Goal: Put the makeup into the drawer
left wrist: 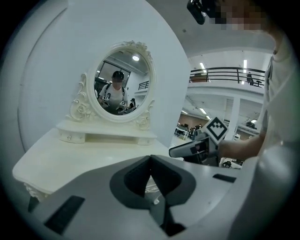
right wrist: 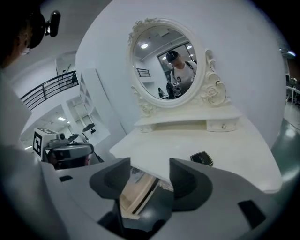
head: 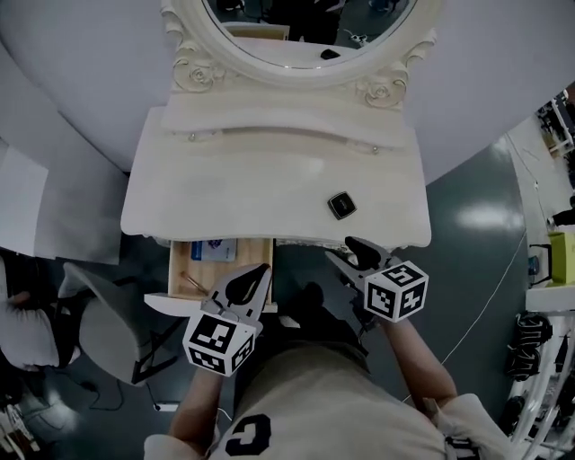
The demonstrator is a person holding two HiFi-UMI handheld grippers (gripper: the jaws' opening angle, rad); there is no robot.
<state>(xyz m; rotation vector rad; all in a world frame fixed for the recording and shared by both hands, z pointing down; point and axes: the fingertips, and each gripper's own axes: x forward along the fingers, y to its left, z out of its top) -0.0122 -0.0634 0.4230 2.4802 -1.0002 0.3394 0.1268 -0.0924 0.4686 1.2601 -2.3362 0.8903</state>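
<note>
Head view, nearest us: we hold the left gripper point(head: 258, 273) above the near right corner of the open drawer point(head: 176, 269). Its own view shows the jaws pressed together with nothing between them. Our right gripper point(head: 349, 252) hangs just short of the near edge of the dressing table point(head: 260, 184), to the right of the drawer. Its jaws stand apart around empty air, and through the gap we see the drawer's wooden corner below the table top. The drawer is pulled out from under the left part of the table. Inside it we make out a blue-and-white packet point(head: 213, 249) at the far end and a thin stick point(head: 192, 285) nearer us. Farther on, the makeup compact point(head: 340, 205), small and black, lies on the white top. It sits right of centre, near the front edge, apart from both grippers and outside the drawer. Beyond it runs a low raised shelf point(head: 287, 121) with small knobs, and behind that stands the oval mirror point(head: 296, 27) in its carved frame.
</note>
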